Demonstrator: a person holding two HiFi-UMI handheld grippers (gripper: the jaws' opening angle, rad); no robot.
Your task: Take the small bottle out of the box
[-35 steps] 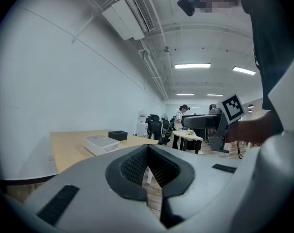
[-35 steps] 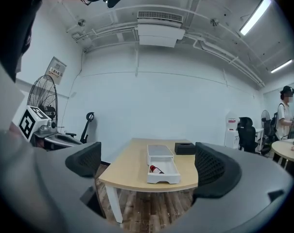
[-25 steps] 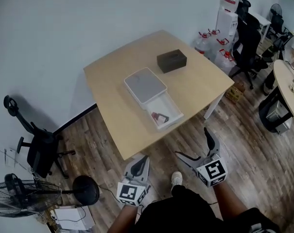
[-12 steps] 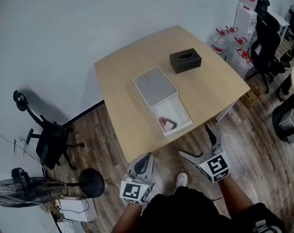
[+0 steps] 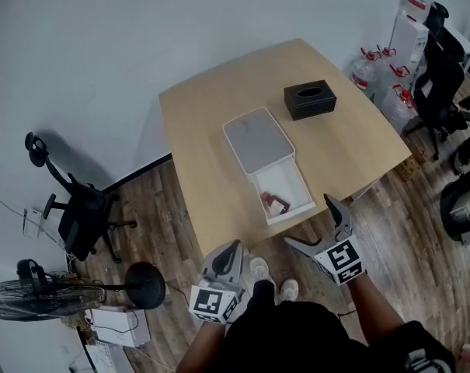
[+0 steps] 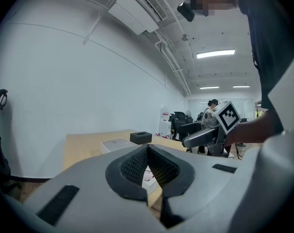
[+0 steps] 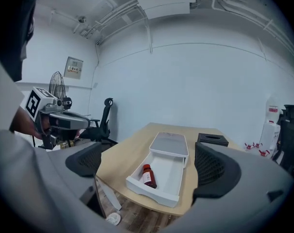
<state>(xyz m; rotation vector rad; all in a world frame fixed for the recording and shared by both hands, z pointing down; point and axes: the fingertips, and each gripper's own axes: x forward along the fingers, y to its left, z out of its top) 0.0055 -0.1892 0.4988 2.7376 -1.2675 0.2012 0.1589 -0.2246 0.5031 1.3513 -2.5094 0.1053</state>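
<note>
A white box (image 5: 257, 137) lies on the wooden table (image 5: 196, 154) with its drawer (image 5: 295, 183) pulled out toward the near edge. A small dark red bottle (image 5: 276, 203) with a label lies on its side in the drawer; the right gripper view shows the bottle (image 7: 147, 175) near the drawer's front wall (image 7: 151, 188). My right gripper (image 5: 308, 221) is open, off the table's near edge, just short of the drawer, holding nothing. My left gripper (image 5: 233, 246) is shut and empty, lower left of the drawer, over the floor. In the left gripper view its pads (image 6: 137, 165) meet.
A black tissue box (image 5: 310, 99) sits behind the white box. An office chair (image 5: 83, 216), a floor fan (image 5: 33, 301) and a lamp base (image 5: 145, 284) stand left of the table. Water jugs (image 5: 372, 64) and black chairs (image 5: 440, 76) are at the right.
The table and box have come nearer in the view; both grippers are now closer to the table's near edge. The left stays shut, the right stays open.
</note>
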